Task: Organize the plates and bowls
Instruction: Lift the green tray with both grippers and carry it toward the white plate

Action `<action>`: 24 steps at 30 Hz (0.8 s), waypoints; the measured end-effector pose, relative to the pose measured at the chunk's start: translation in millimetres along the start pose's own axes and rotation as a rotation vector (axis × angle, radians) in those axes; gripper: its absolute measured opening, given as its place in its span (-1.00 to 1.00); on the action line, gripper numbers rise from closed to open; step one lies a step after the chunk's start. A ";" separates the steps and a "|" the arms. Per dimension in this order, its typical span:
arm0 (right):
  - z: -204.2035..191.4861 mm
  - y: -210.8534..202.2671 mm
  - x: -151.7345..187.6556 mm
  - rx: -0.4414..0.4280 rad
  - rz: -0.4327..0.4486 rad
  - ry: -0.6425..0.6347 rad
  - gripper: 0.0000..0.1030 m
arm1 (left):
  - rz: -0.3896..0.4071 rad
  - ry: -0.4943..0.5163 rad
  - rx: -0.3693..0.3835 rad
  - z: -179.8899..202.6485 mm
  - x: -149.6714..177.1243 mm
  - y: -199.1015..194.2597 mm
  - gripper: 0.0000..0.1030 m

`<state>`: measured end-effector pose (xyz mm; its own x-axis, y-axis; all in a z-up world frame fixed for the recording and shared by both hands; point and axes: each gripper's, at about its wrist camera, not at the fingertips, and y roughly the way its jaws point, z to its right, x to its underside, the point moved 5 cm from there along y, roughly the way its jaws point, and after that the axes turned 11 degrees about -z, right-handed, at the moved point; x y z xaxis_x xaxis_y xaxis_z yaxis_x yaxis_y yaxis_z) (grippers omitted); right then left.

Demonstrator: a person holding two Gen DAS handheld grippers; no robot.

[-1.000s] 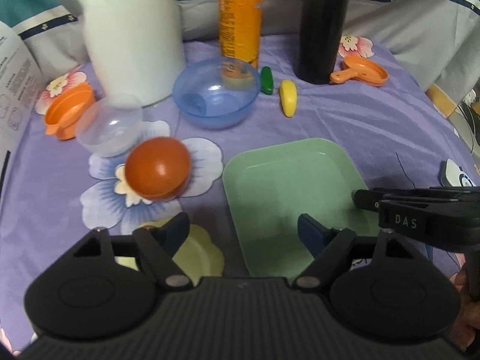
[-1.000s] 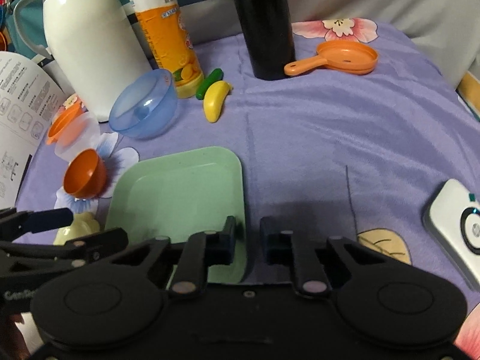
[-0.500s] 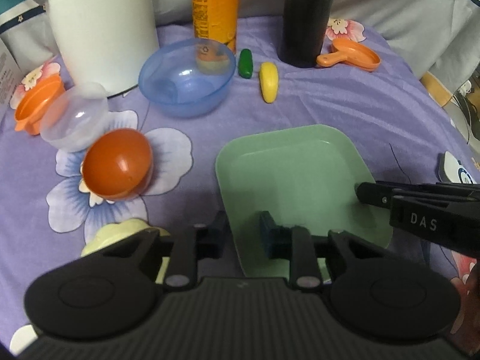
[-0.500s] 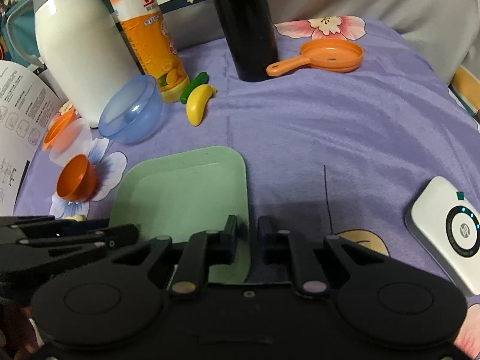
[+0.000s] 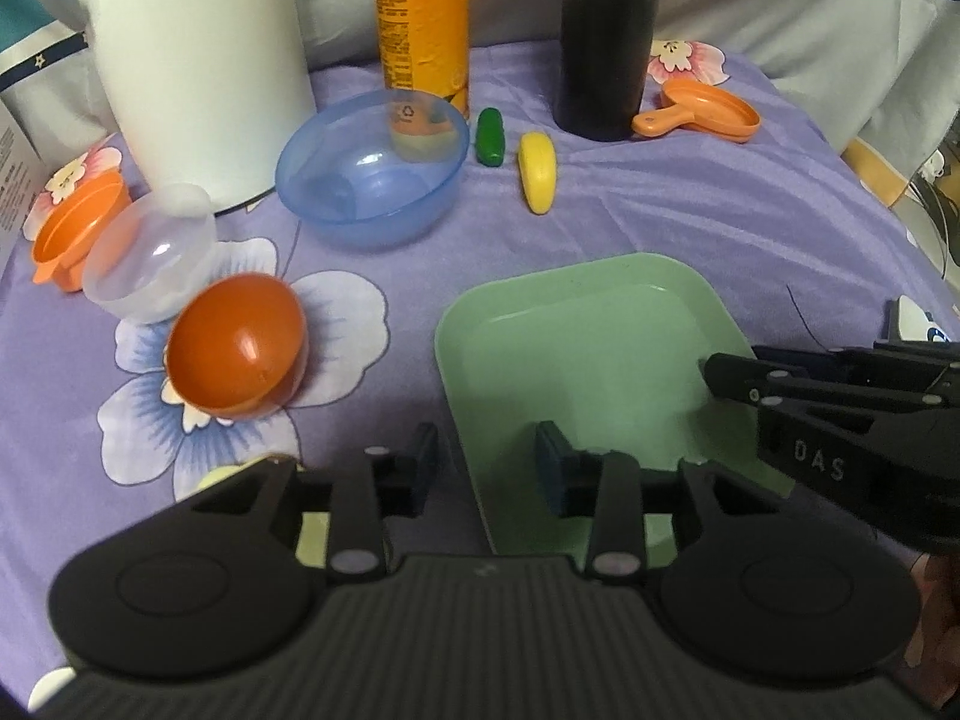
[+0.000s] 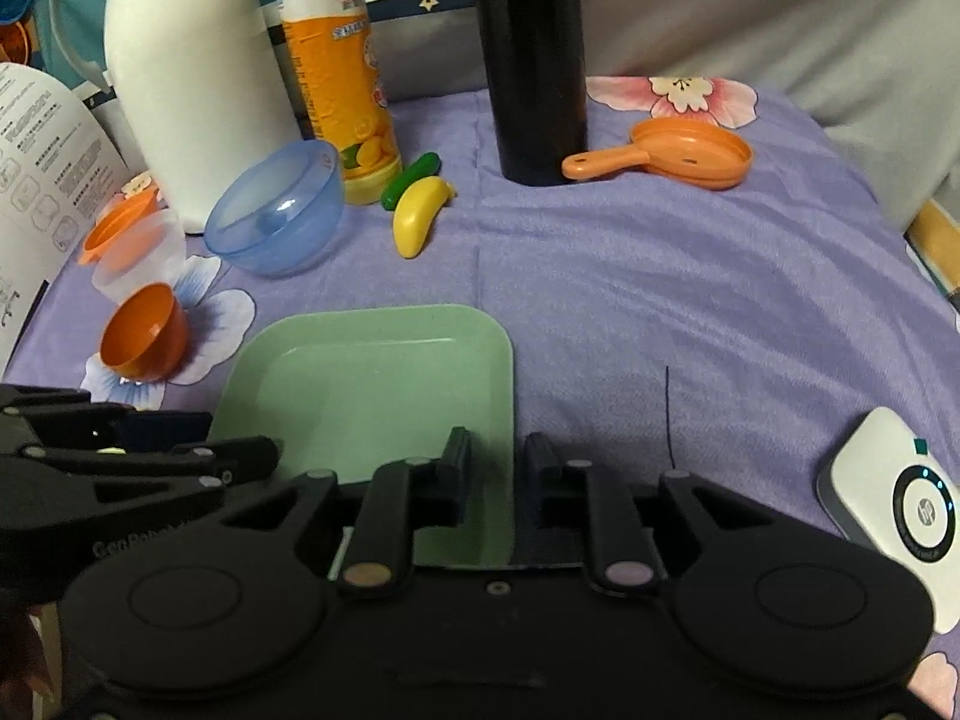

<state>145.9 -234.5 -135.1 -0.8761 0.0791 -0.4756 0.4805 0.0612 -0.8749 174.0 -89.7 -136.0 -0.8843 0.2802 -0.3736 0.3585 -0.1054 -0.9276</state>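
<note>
Biggest thing first: the purple flowered cloth [image 6: 660, 300] fills both views, and the green plate [image 6: 372, 378] lies on it right in front of me, so I place everything from that plate.

My left gripper [image 5: 486, 468] sits at the plate's near left edge. Its fingers are spread, one outside the rim and one over the plate, clamping nothing. Seen from the right wrist, its side reads "GenRobo" before the letters blur.

My right gripper [image 6: 498, 468] straddles the plate's near right edge with only a narrow gap. I can't tell whether it is pinching the rim. The left wrist view shows "DAS" on its side.

Well beyond the plate, far left, stands the white thermos [image 6: 198, 90]. Beside it is the orange bottle [image 6: 336, 60], with Chinese characters and pictured lemons on its label. The black bottle [image 6: 534, 60] stands straight behind the plate.

Far left of the plate is a printed sheet [image 6: 42, 168], its text too small to read.

The blue bowl [image 6: 276, 216] stands upright beyond the plate's far left corner.

Right of the plate is a white device [image 6: 900, 510] with an "hp" logo.

The orange pan [image 6: 690, 153] lies far back right, and the orange bowl [image 6: 144, 333] sits tipped just left of the plate.

Smallest, beyond the plate: the yellow banana [image 6: 420, 216] touching the green cucumber [image 6: 414, 177].
</note>
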 end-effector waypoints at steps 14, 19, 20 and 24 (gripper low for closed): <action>3.2 -21.2 15.9 -0.043 -0.053 0.121 -0.46 | 0.023 0.008 -0.024 14.3 5.7 -20.6 -0.46; 1.2 -40.0 19.8 -0.061 -0.038 0.132 -0.46 | 0.011 -0.023 0.004 9.3 11.5 -30.7 -0.46; 0.2 -43.6 20.2 -0.064 -0.037 0.132 -0.46 | 0.010 -0.029 0.006 8.0 13.3 -33.3 -0.46; -7.8 -58.6 22.7 -0.076 -0.029 0.123 -0.46 | 0.012 -0.051 0.006 2.6 20.6 -45.5 -0.46</action>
<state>98.2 -228.5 -93.9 -0.8804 0.1970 -0.4313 0.4606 0.1396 -0.8766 138.7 -81.6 -101.5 -0.8941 0.2294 -0.3846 0.3676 -0.1145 -0.9229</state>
